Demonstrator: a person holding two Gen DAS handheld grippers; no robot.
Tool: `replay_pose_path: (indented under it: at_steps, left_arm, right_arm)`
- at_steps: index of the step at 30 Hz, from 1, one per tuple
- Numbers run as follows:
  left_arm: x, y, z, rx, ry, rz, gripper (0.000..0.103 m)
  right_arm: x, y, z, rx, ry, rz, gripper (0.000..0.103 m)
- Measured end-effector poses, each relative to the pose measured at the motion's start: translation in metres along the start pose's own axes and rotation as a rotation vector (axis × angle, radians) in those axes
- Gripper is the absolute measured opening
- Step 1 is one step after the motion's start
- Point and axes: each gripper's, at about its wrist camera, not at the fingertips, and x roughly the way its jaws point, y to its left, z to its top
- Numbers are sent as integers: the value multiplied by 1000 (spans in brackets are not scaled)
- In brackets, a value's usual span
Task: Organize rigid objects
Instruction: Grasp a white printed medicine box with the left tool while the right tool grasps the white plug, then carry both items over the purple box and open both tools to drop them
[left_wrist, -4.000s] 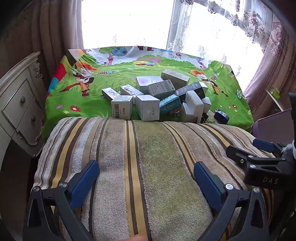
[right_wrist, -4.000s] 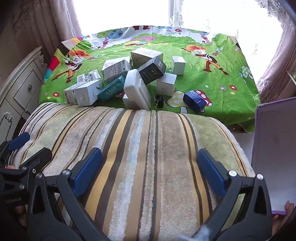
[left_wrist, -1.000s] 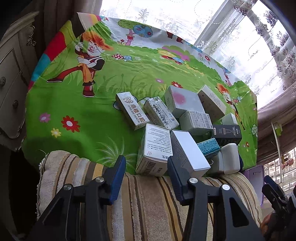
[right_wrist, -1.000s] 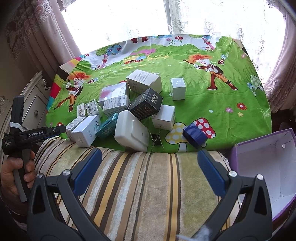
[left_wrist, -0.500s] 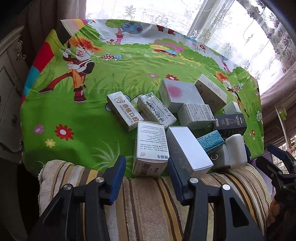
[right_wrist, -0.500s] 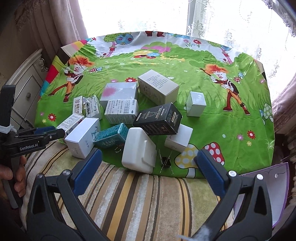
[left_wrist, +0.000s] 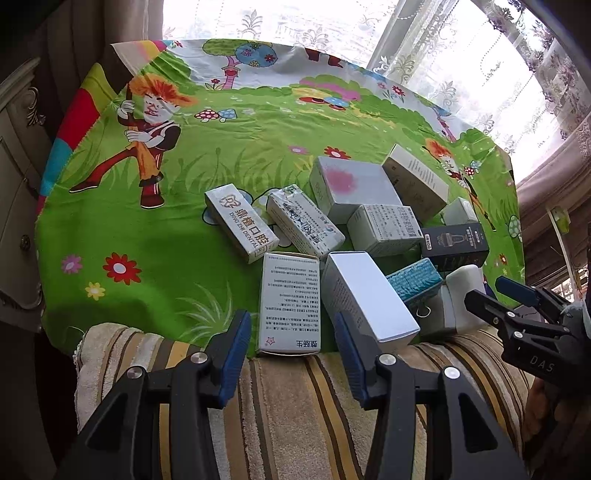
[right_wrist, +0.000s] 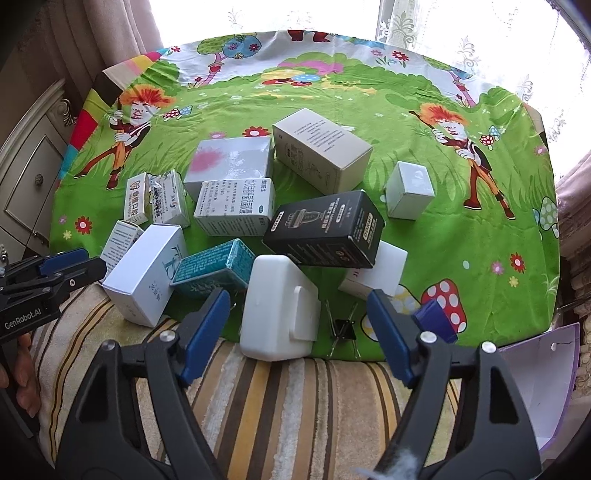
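Note:
Several cardboard boxes lie in a loose pile on a green cartoon tablecloth (left_wrist: 140, 229). My left gripper (left_wrist: 291, 343) is open, its fingers on either side of the near end of a white printed box (left_wrist: 290, 299); a plain white box (left_wrist: 365, 295) lies just right of it. My right gripper (right_wrist: 297, 332) is open and empty, straddling the near end of a white plastic case (right_wrist: 280, 306). Behind the case lie a teal box (right_wrist: 210, 267) and a black box (right_wrist: 325, 229). A small blue box (right_wrist: 437, 317) sits by my right finger.
A striped towel (right_wrist: 277, 406) covers the near edge under both grippers. A black binder clip (right_wrist: 341, 326) lies right of the white case. An open purple-edged box (right_wrist: 543, 384) stands at the lower right. A cream dresser (left_wrist: 14, 177) stands left; curtains hang behind.
Both grippers have moved forward over the towel toward the pile. The left gripper's jaws have narrowed since four seconds ago and now flank the printed white box; the right has closed in on the white case.

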Motion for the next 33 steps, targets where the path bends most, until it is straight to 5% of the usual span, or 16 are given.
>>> replay_pose_path:
  at_steps: [4,6,14,33]
  left_arm:
    - [6,-5,0,30,23,11,49]
    - [11,-5,0,37,37,19,49]
    - [26,-4,1,48,78,27,47]
    - [-26,9,-12,-42,-114,44,42]
  right_arm:
    - [3,-11,-1,43,11,41,60]
    - [5,-17,-3,69,21,55,43]
    - [7,-26,-8,96,22,74,30]
    - [-52,-45,-33,133,-129,101,29]
